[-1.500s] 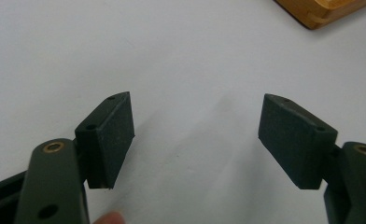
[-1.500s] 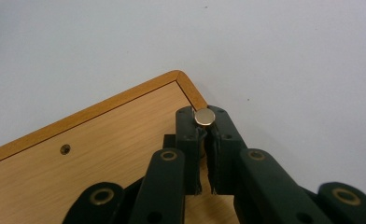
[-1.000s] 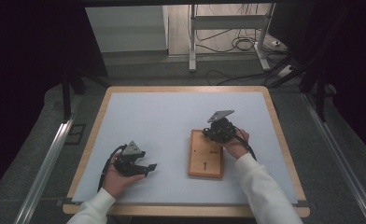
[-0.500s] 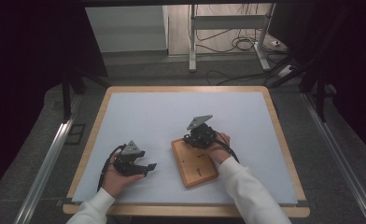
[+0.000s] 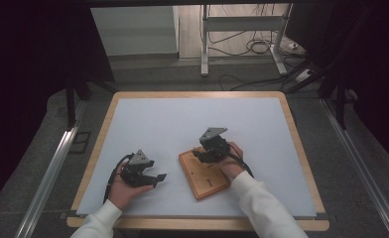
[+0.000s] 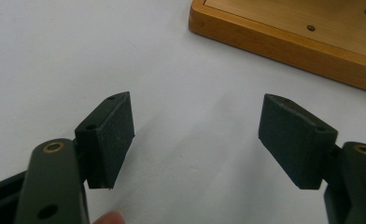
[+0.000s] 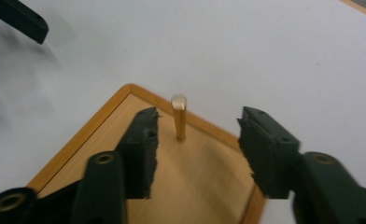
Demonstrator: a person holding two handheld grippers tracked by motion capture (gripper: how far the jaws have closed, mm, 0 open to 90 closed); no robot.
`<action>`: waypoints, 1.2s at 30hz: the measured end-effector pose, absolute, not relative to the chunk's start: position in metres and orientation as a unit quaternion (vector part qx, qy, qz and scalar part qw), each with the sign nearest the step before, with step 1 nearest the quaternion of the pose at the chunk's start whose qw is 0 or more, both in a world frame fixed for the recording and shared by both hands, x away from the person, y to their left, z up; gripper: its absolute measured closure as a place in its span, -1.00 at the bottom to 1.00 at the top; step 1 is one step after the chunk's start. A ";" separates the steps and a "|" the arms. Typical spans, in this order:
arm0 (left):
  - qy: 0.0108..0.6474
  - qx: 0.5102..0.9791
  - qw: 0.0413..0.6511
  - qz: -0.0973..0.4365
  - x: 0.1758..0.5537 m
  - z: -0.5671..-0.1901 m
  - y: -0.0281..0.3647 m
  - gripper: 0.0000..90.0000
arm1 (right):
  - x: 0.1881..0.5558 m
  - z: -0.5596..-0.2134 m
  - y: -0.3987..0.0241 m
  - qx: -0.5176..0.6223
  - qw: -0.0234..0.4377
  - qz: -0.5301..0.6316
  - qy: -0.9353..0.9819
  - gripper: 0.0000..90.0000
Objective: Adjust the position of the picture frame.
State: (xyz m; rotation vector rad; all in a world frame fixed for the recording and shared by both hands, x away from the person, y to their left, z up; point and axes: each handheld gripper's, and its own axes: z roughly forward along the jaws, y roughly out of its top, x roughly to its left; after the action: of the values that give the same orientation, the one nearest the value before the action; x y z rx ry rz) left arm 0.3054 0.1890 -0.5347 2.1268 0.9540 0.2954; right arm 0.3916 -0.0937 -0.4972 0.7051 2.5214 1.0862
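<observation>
Here, at the lower left of the high view, the left gripper (image 5: 155,177) rests on the white counter (image 5: 182,124), released and holding nothing. Right of it, at lower centre, lies the wooden board (image 5: 207,178). Over its upright peg (image 7: 179,117) the right gripper (image 5: 198,154) has just been opening, the peg standing untouched between its jaws.

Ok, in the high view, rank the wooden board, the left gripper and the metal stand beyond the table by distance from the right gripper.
1. Wooden board: directly beneath the right gripper.
2. Left gripper: to its left, on the white tabletop.
3. Metal stand: far off, on the floor beyond the table.
</observation>
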 end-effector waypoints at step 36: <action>0.371 0.839 0.380 0.118 0.305 -0.536 0.185 -0.42 | 0.309 -0.511 -0.219 0.284 0.091 0.341 0.892 0.99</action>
State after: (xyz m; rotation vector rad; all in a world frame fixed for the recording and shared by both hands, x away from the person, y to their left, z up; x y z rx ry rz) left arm 0.3051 0.1852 -0.5365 2.1439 0.9465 0.3007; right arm 0.3094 -0.2190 -0.5114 0.8432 2.6503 1.0140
